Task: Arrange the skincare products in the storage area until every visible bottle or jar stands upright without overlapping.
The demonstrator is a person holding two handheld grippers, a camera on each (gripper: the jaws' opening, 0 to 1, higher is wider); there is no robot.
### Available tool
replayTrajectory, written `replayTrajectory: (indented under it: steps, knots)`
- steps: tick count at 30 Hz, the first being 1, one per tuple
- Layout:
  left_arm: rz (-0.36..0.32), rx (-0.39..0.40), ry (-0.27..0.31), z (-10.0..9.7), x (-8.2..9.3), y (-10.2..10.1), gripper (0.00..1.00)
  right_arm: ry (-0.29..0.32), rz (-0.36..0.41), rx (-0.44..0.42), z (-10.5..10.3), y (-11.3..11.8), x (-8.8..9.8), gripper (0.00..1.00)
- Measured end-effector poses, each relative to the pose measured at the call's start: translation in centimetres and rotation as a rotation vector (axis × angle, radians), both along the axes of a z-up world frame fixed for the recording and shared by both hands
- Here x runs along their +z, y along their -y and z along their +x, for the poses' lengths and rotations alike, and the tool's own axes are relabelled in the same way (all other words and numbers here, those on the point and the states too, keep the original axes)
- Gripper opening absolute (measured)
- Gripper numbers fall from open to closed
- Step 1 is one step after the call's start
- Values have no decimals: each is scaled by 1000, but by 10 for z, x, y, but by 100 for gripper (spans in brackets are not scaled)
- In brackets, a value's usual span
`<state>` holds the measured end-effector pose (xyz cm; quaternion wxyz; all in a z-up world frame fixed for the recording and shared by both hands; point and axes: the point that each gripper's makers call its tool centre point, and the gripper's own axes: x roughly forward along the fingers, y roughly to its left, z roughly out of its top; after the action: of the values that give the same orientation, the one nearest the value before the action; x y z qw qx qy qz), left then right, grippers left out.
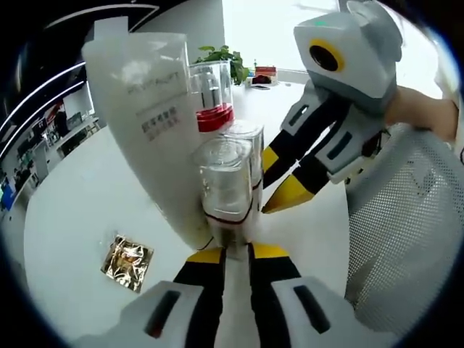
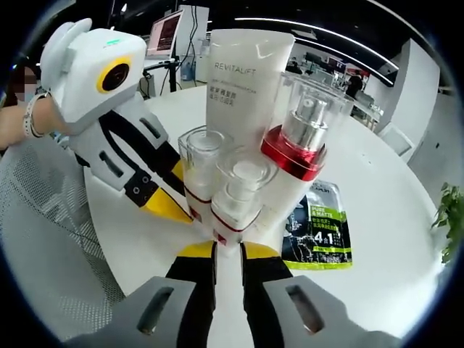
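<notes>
While the left tongs (image 1: 237, 252) reached along the white table (image 1: 65, 217), a gold foil sachet (image 1: 127, 262) lay flat to their left, well apart from the bottles. Further right stood the white tube (image 1: 148, 123), its long axis upright with a slight lean, its printed face toward the camera. Just beside it rose a cluster of clear-capped pump bottles, all upright: a red-collared bottle (image 1: 212, 98) at the back, a clear bottle (image 1: 243, 148) in the middle, and the nearest clear bottle (image 1: 226, 192) in front. The left tongs were closed to a narrow gap at the nearest bottle's base; whether they gripped it I cannot tell. Right of the cluster, the right tongs (image 1: 279, 181) came down with yellow tips almost together, just beside the bottles, holding nothing visible. A white mesh basket (image 1: 406, 239) stood at the far right.

In the right gripper view, the mesh basket (image 2: 43, 239) lay left, then the left tongs (image 2: 174, 199), their tips at a clear bottle (image 2: 199, 170). The right tongs (image 2: 228, 254) sat nearly closed below another clear bottle (image 2: 239, 196); contact was unclear. A green-and-black sachet (image 2: 319, 228) lay flat to the right.
</notes>
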<state>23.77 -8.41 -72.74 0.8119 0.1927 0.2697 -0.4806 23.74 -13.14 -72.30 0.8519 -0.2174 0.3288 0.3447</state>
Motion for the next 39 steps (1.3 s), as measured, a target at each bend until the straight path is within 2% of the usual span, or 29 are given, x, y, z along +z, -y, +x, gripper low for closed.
replayTrajectory:
  steps: [7,13,16,29,31,34,39]
  knots:
    - [-9,-5,17,-2,9,-2,8,-6,7,-1,-4,0,1,17]
    - [-7,11,25,-4,18,-10,11,18,14,-17,-5,4,11,22]
    - [-10,28,11,-6,21,-14,14,28,24,-20,-6,4,17,25]
    - [-74,192,7,-5,42,-52,30,45,70,-22,-15,-2,35,44]
    - [-92,226,16,-4,46,-59,31,46,77,-28,-15,-1,38,47]
    - [-112,267,-7,-6,49,-68,32,49,96,-35,-17,-1,43,54]
    - [-130,303,3,-8,57,-78,38,63,116,-40,-19,-3,51,60]
